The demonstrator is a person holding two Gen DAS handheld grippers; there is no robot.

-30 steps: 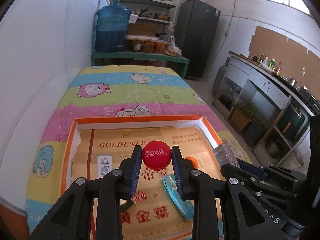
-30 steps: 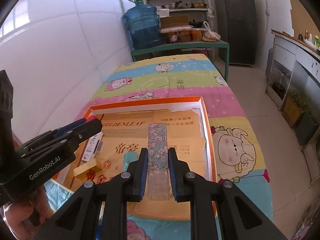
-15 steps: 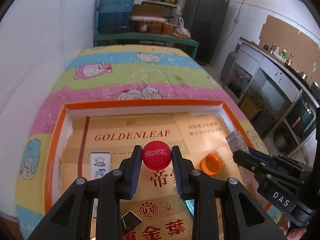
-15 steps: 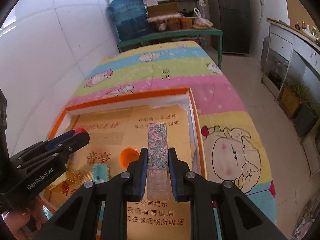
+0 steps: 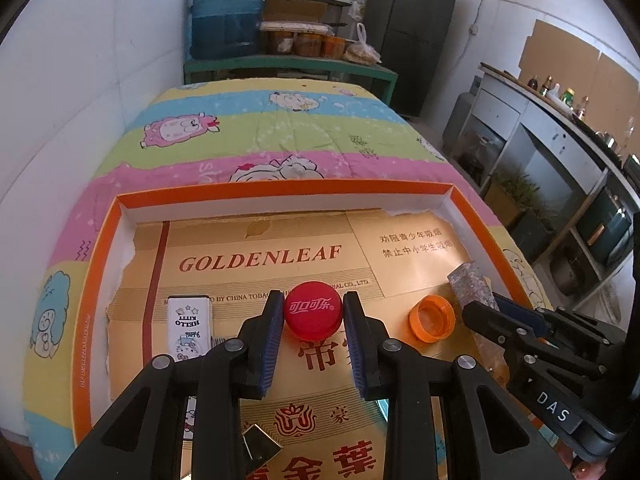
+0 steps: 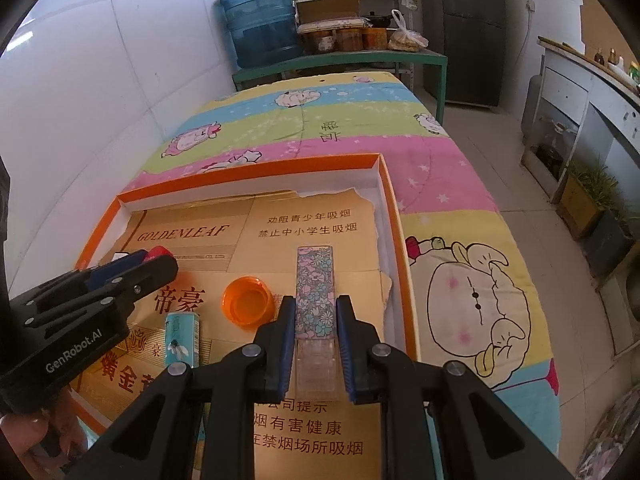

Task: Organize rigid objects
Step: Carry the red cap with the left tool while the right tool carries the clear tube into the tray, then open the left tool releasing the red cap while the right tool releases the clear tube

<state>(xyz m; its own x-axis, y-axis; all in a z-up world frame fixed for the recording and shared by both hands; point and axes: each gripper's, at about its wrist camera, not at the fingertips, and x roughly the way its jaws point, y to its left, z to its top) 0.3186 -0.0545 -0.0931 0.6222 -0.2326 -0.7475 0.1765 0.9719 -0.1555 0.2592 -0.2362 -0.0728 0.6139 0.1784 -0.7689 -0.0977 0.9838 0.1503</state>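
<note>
My left gripper (image 5: 313, 320) is shut on a red bottle cap (image 5: 313, 315) and holds it over the orange-rimmed box (image 5: 280, 191) lined with gold cardboard. My right gripper (image 6: 315, 322) is shut on a long floral-patterned lighter (image 6: 315, 292) over the box's right side. An orange cap (image 5: 432, 317) lies open side up in the box between the grippers; it also shows in the right wrist view (image 6: 247, 300). A white Hello Kitty lighter (image 5: 189, 328) lies at the left. A teal lighter (image 6: 182, 334) lies near the front.
The box sits on a striped cartoon blanket (image 5: 280, 128) over a table beside a white wall (image 5: 80, 80). A gold binder clip (image 5: 260, 454) lies under my left gripper. A green bench with a blue water jug (image 5: 226, 10) stands behind. Cabinets (image 5: 560, 152) line the right.
Both grippers have moved forward and lower over the box, still holding their objects. The orange cap has come into view between them.
</note>
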